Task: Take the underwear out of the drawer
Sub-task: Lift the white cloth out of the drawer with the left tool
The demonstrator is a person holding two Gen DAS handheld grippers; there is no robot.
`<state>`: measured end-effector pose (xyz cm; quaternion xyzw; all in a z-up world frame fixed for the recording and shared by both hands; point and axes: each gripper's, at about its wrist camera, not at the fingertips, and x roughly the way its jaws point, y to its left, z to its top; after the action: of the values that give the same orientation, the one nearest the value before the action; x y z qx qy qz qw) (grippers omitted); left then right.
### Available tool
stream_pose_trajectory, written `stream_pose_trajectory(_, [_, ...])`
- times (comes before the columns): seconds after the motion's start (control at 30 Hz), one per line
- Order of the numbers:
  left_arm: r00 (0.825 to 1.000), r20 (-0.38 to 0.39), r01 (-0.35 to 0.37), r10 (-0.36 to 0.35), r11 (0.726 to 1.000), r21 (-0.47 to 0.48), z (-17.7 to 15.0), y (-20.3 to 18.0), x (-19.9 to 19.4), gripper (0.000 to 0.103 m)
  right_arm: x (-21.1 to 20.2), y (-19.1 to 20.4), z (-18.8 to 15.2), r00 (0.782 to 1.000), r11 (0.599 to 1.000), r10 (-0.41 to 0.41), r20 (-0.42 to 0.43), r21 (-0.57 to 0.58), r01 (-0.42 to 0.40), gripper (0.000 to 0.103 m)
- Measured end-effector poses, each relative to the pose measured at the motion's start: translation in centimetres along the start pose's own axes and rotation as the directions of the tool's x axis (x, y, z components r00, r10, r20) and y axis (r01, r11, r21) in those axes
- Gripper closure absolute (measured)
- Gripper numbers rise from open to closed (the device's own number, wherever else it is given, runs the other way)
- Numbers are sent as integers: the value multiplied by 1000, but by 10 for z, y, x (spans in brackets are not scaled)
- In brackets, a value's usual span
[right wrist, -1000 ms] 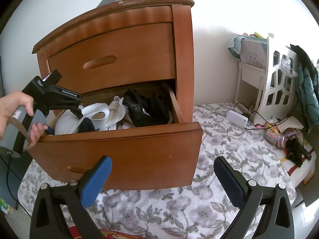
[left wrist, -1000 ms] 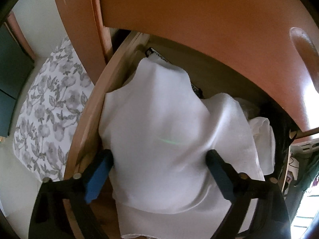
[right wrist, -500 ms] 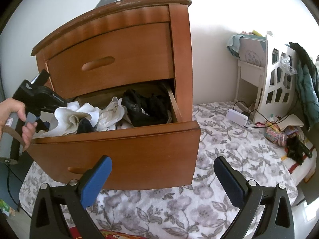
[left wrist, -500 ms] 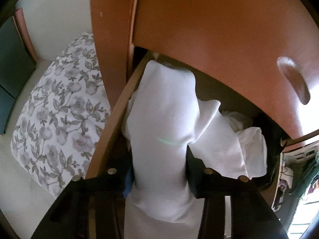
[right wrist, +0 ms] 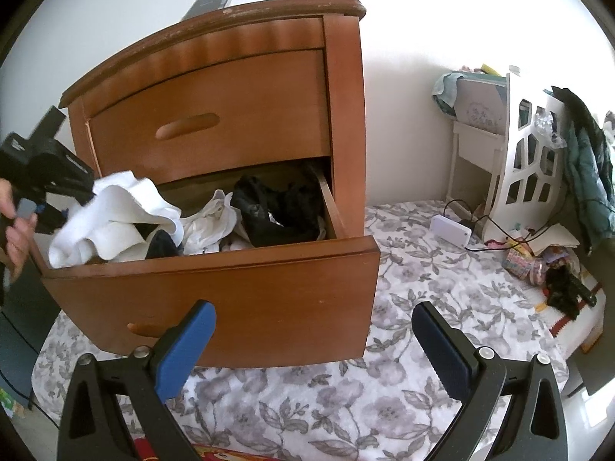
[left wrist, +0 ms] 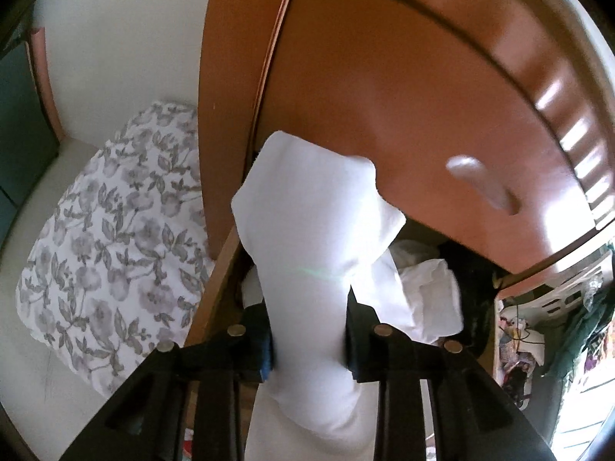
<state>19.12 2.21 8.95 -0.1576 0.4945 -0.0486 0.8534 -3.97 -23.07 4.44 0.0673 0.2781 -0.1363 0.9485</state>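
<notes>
White underwear [left wrist: 307,253] is pinched between the blue pads of my left gripper [left wrist: 309,345], which is shut on it. In the right wrist view the same white underwear [right wrist: 115,223] hangs lifted above the left end of the open lower drawer [right wrist: 230,292], with the left gripper [right wrist: 73,196] gripping its upper edge and a hand behind it. More white garments [right wrist: 209,226] and black garments [right wrist: 276,211] lie in the drawer. My right gripper [right wrist: 311,349] stands open in front of the drawer, holding nothing.
The wooden nightstand [right wrist: 246,103] has a closed upper drawer; a dark flat object [right wrist: 209,0] lies on top. A floral cloth [right wrist: 415,307] covers the floor. A white box with cables [right wrist: 449,230], a white rack [right wrist: 530,161] and clutter sit at the right.
My left gripper closed on the white underwear and has pulled it up and back out of the drawer's left end. The right gripper has stayed open and nearly still.
</notes>
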Motion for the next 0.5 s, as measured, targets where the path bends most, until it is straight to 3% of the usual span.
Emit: stream_pose_trajectory(0.5, [984, 149, 91, -100, 994, 66, 4, -17, -69, 76, -6, 3, -3, 999, 999, -29, 17, -19, 30, 0])
